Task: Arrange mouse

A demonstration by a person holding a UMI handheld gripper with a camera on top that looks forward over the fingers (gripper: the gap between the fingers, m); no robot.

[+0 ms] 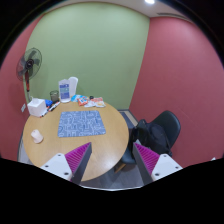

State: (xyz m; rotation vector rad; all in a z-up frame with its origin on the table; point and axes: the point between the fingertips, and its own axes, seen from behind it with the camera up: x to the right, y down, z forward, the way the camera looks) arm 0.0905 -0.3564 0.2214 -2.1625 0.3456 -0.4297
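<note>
The gripper [110,160] is held wide and empty above the round table [45,150]. No mouse can be made out (perhaps too small), so the patterned mat [82,123] at 12 o'clock should be approached slowly. Contents of the containers [66,90] at 11 o'clock cannot be told.

Bright ceiling light [149,2], even illumination, strong fisheye edge curvature
</note>
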